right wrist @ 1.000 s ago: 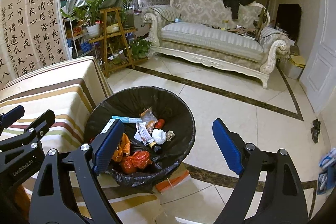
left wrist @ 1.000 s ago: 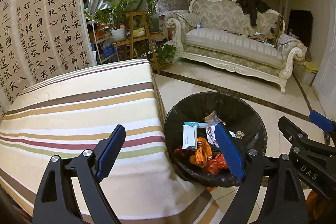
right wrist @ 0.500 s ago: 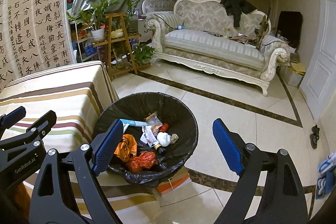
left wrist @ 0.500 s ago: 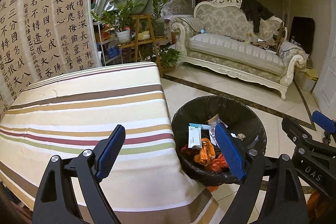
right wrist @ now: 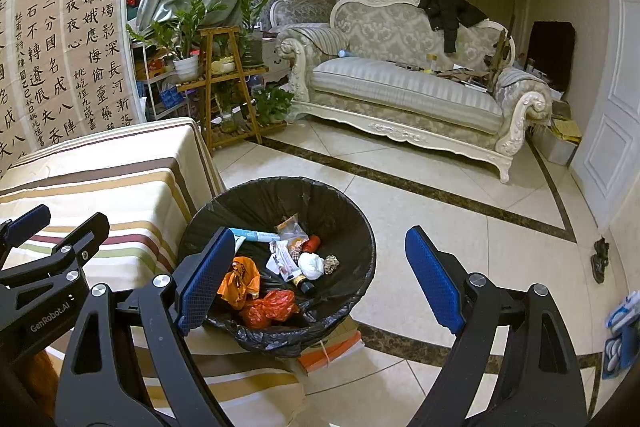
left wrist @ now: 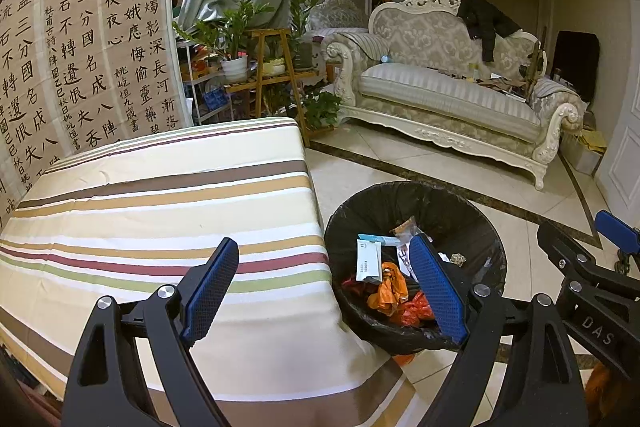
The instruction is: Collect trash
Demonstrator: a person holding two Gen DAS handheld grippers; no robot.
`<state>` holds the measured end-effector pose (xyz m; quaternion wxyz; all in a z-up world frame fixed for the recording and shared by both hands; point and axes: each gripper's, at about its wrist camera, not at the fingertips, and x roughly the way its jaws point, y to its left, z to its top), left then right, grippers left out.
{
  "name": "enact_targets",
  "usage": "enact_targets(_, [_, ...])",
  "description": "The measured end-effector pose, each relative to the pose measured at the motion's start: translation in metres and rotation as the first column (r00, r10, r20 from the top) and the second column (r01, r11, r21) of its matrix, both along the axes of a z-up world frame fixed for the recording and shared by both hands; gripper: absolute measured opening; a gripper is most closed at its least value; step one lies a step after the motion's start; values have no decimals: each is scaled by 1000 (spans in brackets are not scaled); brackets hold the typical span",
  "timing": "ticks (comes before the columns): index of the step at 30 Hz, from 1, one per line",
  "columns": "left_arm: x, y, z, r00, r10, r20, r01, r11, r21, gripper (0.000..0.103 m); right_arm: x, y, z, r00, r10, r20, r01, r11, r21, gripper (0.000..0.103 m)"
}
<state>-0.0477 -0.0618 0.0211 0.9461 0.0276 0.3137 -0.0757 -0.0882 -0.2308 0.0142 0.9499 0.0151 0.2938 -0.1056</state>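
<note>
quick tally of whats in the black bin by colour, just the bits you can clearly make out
Inside the black-lined trash bin, right wrist view:
orange crumpled plastic bag: 1
red crumpled plastic bag: 1
white crumpled wad: 1
light blue tube: 1
Total: 4, other scraps unclear.

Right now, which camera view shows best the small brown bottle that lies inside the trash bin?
The right wrist view shows it best: the small brown bottle lies in the open, below the white wad in the trash bin. In the left wrist view, the left claw finger covers that spot, so the bottle is hidden.
</note>
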Motion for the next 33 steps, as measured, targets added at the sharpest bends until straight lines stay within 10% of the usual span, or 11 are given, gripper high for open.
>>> enact_targets(33, [-2,-1,-2,1000,-3,-5,3,1000,0,84,0,-1,0,1000,0,3,0,1000,1,85])
